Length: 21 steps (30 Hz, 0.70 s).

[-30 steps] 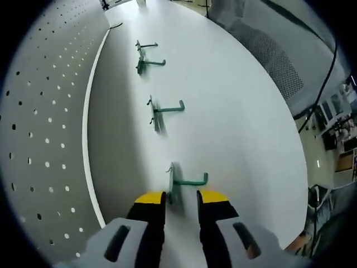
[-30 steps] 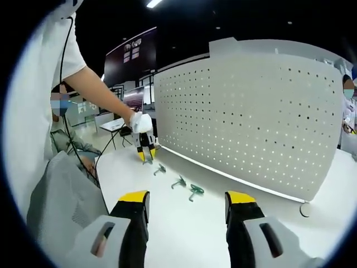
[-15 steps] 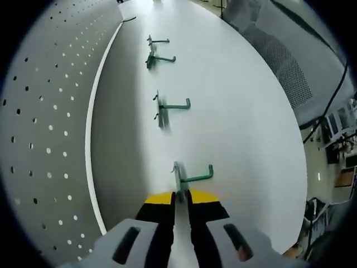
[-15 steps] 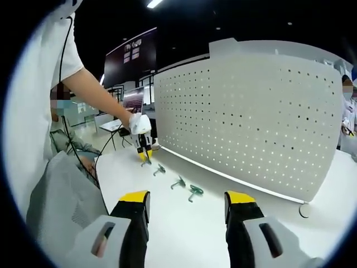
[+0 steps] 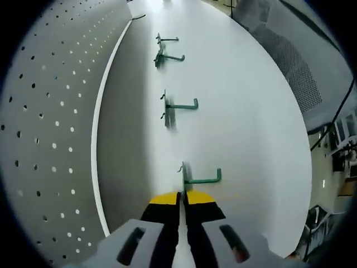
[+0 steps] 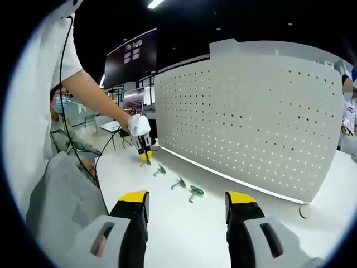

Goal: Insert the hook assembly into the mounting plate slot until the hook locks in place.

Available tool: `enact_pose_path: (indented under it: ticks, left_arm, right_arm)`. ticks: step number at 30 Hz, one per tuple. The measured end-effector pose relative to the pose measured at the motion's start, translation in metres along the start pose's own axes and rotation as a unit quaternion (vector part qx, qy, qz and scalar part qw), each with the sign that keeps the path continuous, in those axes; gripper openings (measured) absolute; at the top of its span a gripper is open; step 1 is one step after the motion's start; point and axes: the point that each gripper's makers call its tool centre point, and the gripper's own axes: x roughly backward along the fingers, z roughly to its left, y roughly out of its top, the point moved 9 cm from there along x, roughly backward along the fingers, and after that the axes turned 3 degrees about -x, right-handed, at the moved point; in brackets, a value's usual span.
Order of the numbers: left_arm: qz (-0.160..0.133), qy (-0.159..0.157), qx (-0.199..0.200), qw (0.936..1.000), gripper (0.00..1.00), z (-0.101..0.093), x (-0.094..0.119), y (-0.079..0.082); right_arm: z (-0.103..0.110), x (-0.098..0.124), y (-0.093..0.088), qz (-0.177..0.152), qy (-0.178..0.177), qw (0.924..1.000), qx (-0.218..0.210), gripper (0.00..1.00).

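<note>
Where left tongs (image 5: 181, 196) close, nearest hook's (image 5: 199, 177) base hidden, grip unclear.

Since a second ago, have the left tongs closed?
Yes. The left tongs have shut, their yellow tips meeting just short of the nearest green metal hook on the white table.

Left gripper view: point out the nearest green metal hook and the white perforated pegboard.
nearest green metal hook (image 5: 202, 180), left gripper view, on its horizontal arm.
white perforated pegboard (image 5: 50, 128), left gripper view, on its face.

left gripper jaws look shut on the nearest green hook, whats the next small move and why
Probably lift the nearest hook off the white table and turn toward the pegboard: the left gripper jaws look closed at its end, and the hook still lies flat.
</note>
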Motion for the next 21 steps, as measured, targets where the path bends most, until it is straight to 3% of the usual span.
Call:
enact_pose_path:
  ticks: [7, 18, 21]
  left_arm:
    - [-0.010, 0.001, 0.011, 0.9999, 0.02, 0.000, 0.000, 0.001]
    - [-0.070, 0.045, 0.083, 0.9930, 0.01, 0.001, 0.018, 0.005]
    - [-0.079, 0.056, 0.086, 0.9916, 0.01, -0.001, 0.021, 0.006]
  right_arm:
    - [-0.001, 0.000, 0.000, -0.002, -0.002, 1.0000, -0.001, 0.54]
    - [-0.003, 0.001, 0.001, -0.010, -0.004, 0.9999, -0.001, 0.58]
    - [-0.003, 0.001, 0.001, -0.012, -0.004, 0.9999, -0.003, 0.58]
